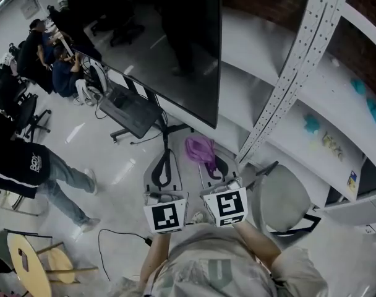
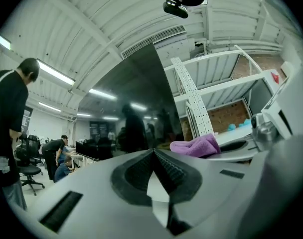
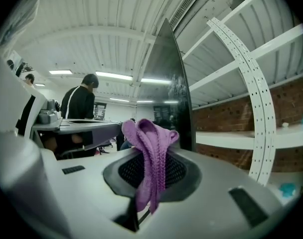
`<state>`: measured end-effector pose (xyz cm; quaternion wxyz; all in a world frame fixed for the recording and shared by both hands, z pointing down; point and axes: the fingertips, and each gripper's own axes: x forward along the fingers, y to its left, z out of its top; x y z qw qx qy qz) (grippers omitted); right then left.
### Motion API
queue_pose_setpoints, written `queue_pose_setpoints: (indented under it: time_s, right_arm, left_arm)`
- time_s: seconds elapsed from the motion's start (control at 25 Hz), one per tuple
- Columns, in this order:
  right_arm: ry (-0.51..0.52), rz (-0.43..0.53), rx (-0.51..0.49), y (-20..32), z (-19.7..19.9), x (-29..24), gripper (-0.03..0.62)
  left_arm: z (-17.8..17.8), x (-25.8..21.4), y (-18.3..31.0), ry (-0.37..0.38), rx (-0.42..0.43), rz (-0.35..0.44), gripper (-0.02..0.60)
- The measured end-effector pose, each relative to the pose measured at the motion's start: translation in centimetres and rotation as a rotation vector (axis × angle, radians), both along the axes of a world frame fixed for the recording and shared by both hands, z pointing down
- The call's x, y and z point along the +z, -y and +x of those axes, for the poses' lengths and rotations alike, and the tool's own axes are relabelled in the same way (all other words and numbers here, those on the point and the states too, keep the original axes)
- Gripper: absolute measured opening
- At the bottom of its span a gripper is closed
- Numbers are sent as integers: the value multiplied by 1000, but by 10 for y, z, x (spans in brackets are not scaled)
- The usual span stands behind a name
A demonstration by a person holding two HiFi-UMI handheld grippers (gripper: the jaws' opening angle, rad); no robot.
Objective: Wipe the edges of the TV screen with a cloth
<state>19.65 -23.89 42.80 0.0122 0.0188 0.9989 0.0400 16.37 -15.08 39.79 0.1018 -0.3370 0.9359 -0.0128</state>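
Observation:
The big dark TV screen (image 1: 163,42) fills the upper middle of the head view; its right edge ends at a lower corner (image 1: 216,124). My right gripper (image 1: 214,164) is shut on a purple cloth (image 1: 200,148), held just below that corner and apart from it. In the right gripper view the cloth (image 3: 151,156) hangs bunched from the closed jaws, with the TV's edge (image 3: 177,93) straight ahead. My left gripper (image 1: 165,167) hangs beside the right one, shut with nothing in it. The left gripper view shows the screen (image 2: 134,113) ahead and the cloth (image 2: 196,146) to the right.
A white shelving rack with a perforated upright (image 1: 302,54) stands right of the TV. A grey round seat (image 1: 282,198) is at my right. The TV's stand (image 1: 133,113) and a floor cable (image 1: 114,237) lie left. People (image 1: 27,166) and a yellow chair (image 1: 27,260) occupy the left.

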Motion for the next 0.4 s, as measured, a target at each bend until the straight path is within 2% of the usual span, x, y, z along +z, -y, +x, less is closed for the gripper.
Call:
queue_pose_setpoints:
  time_s: [0.16, 0.4]
  right_arm:
    - [-1, 7, -11, -4, 3, -1, 51]
    - [-15, 9, 3, -5, 8, 2, 51]
  left_arm:
    - [5, -11, -1, 10, -8, 31, 15]
    - [9, -8, -6, -2, -16, 23, 15]
